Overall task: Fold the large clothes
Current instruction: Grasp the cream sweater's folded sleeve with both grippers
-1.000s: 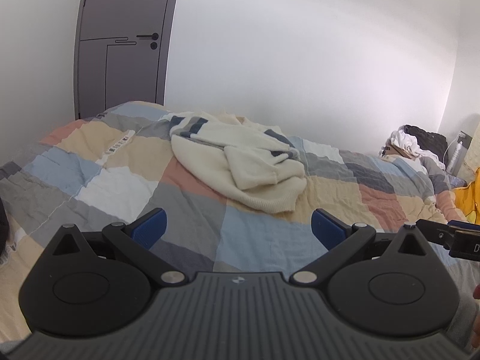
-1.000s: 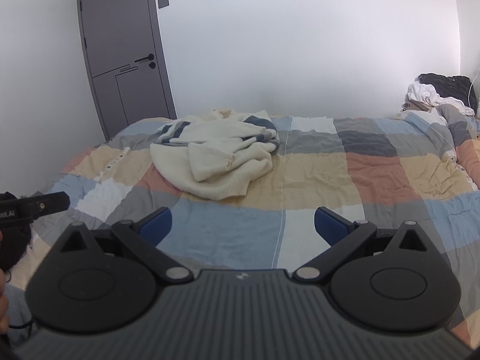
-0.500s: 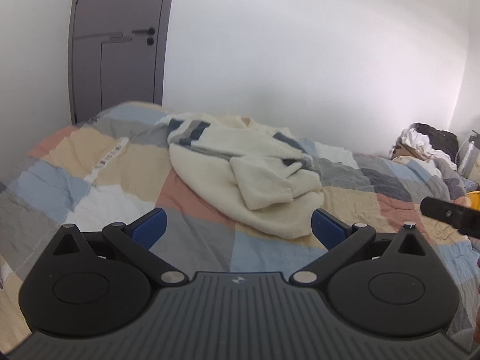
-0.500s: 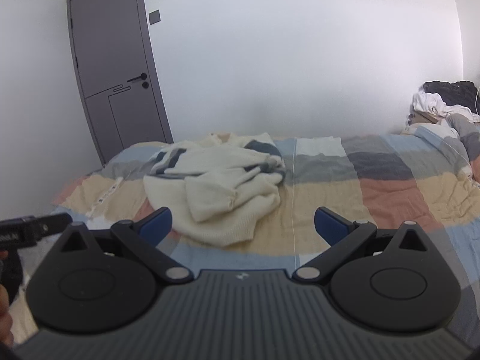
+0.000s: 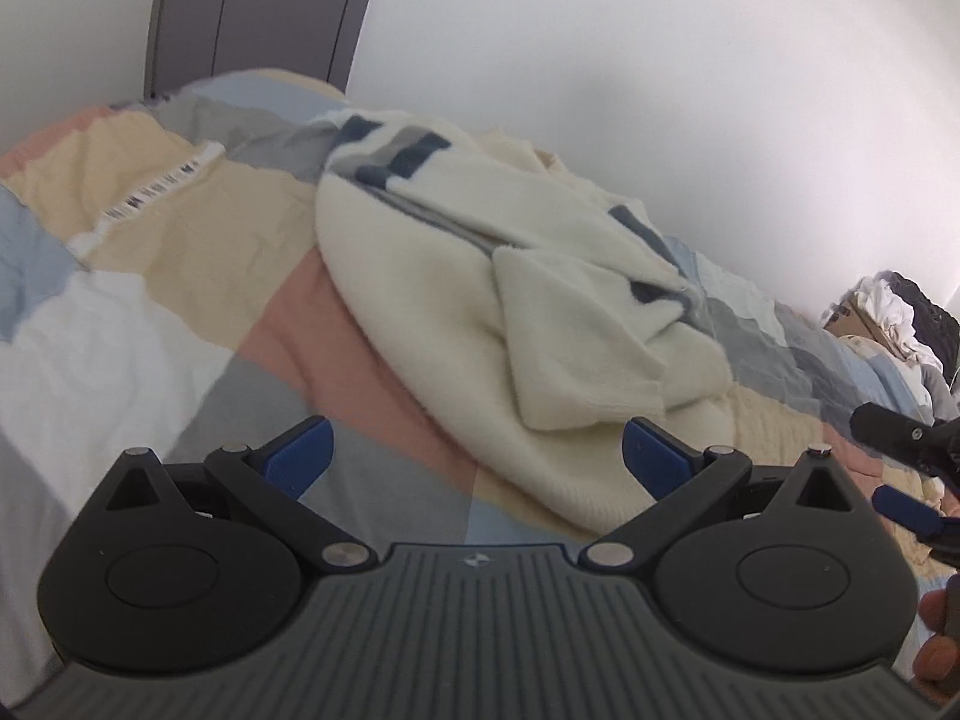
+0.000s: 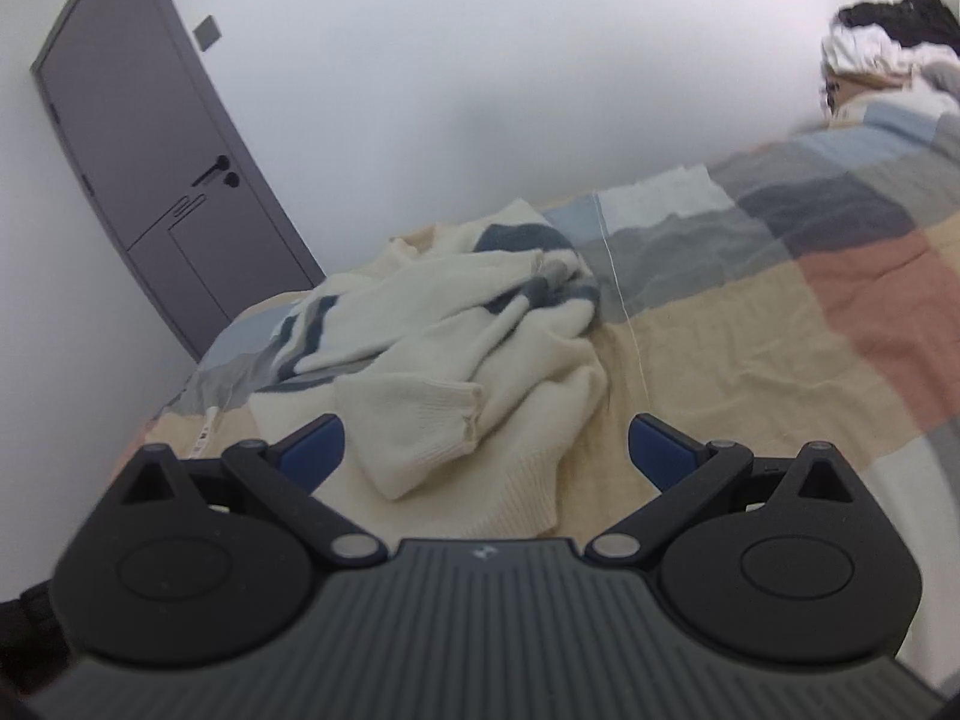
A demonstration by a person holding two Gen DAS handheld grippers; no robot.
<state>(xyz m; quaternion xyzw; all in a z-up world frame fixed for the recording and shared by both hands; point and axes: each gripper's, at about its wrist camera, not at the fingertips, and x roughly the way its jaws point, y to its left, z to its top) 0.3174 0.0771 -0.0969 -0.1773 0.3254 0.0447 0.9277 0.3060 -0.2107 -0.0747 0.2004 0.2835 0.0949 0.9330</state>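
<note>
So the cream sweater (image 5: 480, 324) was lying in a crumpled heap on the patchwork quilt (image 5: 180, 252), toward the far left by the door. Both the left gripper (image 5: 477, 450) and right gripper (image 6: 483, 447) hovered near it, jaws wide apart, holding nothing. Looked like the reach-in step; next they'd probably need to grab the near hem and spread it flat.

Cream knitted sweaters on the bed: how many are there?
1. The cream knitted sweater with blue stripes lies crumpled on the patchwork bed cover. The far clothes pile may hide others.
</note>
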